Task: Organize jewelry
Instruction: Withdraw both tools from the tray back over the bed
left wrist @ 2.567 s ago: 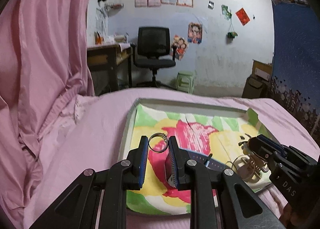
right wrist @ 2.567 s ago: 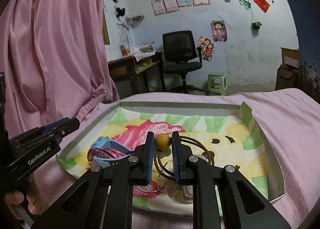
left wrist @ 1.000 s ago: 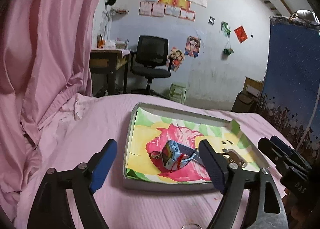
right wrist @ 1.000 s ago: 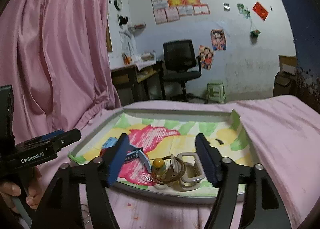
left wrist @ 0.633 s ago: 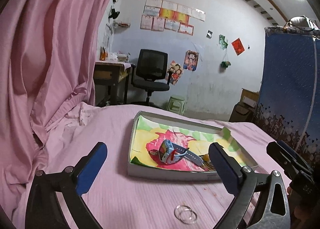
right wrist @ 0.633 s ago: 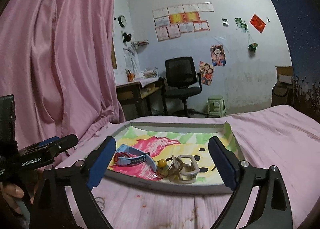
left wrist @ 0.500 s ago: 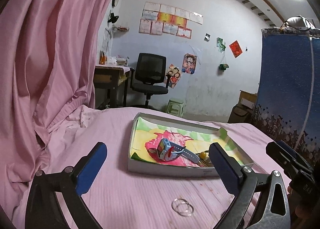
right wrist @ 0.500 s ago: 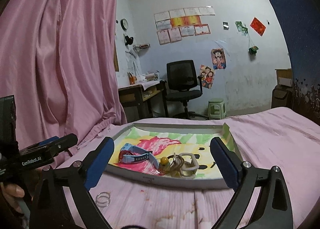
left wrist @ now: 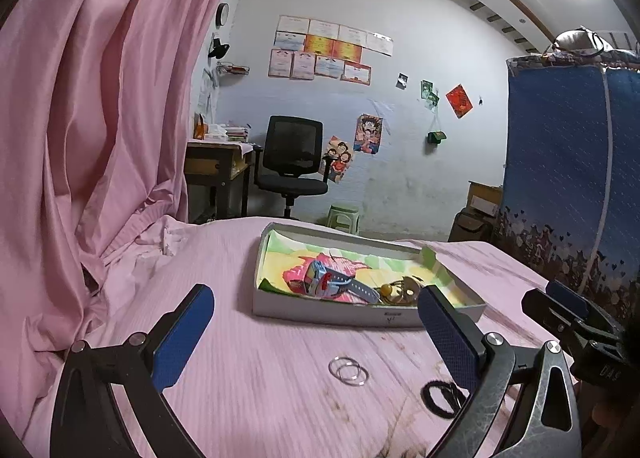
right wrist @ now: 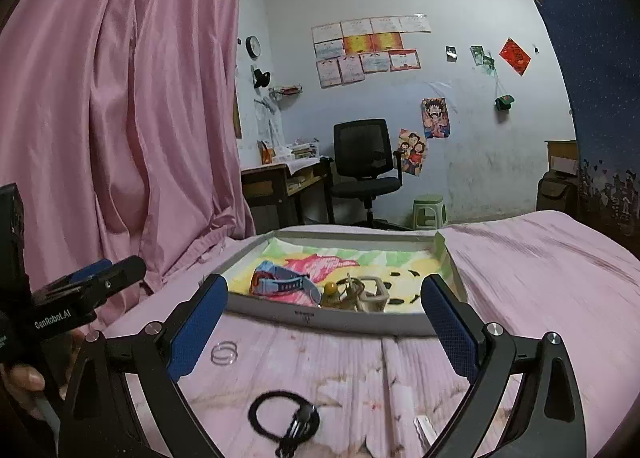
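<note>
One tray, one blue watch, two linked metal rings, one black hair tie (bracelets in the tray too tangled to count).

Pink curtain at left; office chair w/ desk; green stool.

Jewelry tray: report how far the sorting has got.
Done: the blue watch, the yellow-bead bangles and a cream buckle piece lie inside the tray.
In hand: nothing; the left claw and the right claw are both open and empty.
Left: the clear rings and the black hair tie sit on the pink cloth in front of the tray.
</note>
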{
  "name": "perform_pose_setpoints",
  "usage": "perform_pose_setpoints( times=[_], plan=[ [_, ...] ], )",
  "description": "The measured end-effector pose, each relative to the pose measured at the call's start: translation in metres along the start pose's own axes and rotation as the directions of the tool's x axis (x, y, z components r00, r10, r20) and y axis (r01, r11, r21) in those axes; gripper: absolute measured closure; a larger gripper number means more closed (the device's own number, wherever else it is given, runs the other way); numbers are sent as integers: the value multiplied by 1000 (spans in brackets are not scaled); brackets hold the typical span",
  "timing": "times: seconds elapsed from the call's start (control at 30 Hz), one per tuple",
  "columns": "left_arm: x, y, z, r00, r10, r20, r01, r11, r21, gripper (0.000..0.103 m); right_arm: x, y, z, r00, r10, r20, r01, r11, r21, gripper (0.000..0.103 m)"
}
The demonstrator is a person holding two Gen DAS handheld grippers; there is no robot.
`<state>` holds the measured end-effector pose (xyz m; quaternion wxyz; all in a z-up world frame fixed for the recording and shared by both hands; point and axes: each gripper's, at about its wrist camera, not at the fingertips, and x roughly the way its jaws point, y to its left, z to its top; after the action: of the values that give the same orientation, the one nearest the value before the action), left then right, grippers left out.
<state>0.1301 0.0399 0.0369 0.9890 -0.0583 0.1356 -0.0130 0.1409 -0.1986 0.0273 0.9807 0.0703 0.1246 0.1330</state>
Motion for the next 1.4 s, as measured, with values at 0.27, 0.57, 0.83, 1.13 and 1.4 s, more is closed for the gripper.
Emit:
perform_pose_setpoints(
  times=[0.27,0.57,0.83,1.13,1.4],
  plan=[
    [-12,0,-14,999,-14,-45,16,999,33,1,-18,2,-9,1000,6,-19,-6,1000,-28,8],
    [2,5,-24,984,-39,-174,48,998,50,1,-27,2,-20,996,-4,-88,-1,999,-54,8],
    [10,2,-33,969,-46,-244,68,994,82,1,-19,-2,-28,985,-7,-175,-1,999,-48,8],
    [25,0,-38,942,-50,-332,88,991,101,1,-3,-8,-41,958,-21,-287,13,1000,-27,8],
    [38,1,-43,914,-74,-399,114,990,77,9,12,-1,-51,929,10,-369,-25,999,-35,21]
  ],
)
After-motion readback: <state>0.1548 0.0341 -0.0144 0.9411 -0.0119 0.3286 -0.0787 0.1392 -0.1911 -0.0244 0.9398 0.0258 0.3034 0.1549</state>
